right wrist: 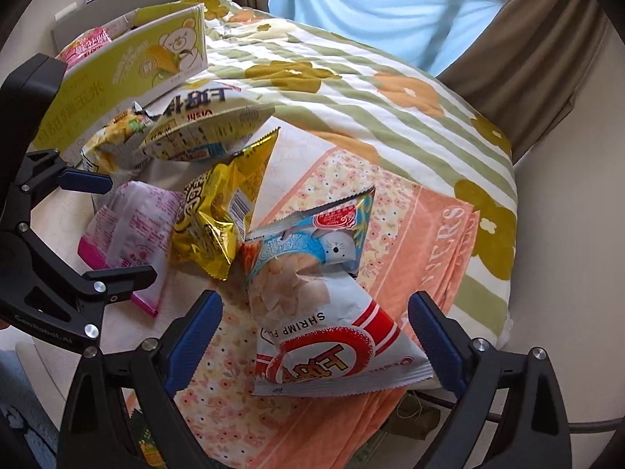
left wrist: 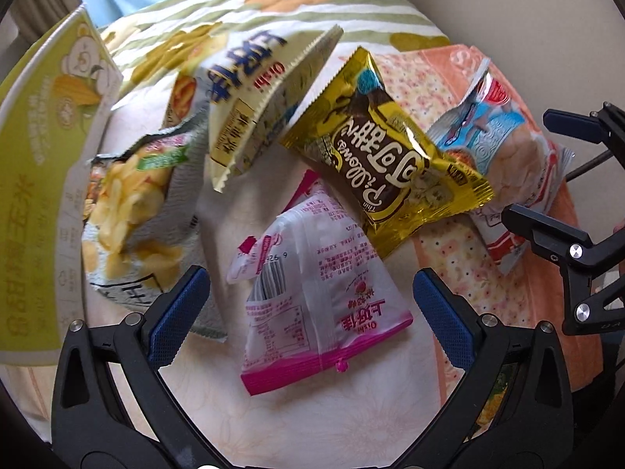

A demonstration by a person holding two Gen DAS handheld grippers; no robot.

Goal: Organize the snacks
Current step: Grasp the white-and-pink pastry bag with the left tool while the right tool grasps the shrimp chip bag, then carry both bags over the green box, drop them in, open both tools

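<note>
Left gripper [left wrist: 310, 312] standing spread wide, clamping nothing, blue ribbed pads [left wrist: 177, 314] flanking the pink-and-white crinkled plastic snack pouch [left wrist: 312, 297] without touching it. Pouch lying flat on the pale cream bedsheet [left wrist: 351, 422], magenta sealed edge nearest, printed text and barcode facing up.

Right gripper [right wrist: 314, 342] likewise gaping, gripping nothing, blue pads [right wrist: 193, 342] sitting either side of the white, red and light-blue shrimp-flavour chip bag [right wrist: 324, 312]. Bag resting between the fingers, apart from both, puffed and creased, serrated lower seam nearest, lying on the peach floral towel [right wrist: 422, 234].

Farther on, glossy gold-and-brown foil snack packet [left wrist: 390, 164] lying tilted between pouch and shrimp bag, one corner overlapping the pouch's far end, crinkled and reflective. Beyond it, cream-and-blue puffed chip bag with zigzag-cut ends [left wrist: 258, 105] leaning against the grey-white bag printed with yellow crisps [left wrist: 133, 203], both piled at the left side.

Behind those, yellow-green cardboard box with a bear-and-corn print [right wrist: 129, 66] standing open, a pink packet [right wrist: 88, 45] showing inside it. Farthest, green-striped quilt with mustard and orange flowers [right wrist: 390, 90] covering the bed, light-blue curtain [right wrist: 371, 4] hanging beyond.
</note>
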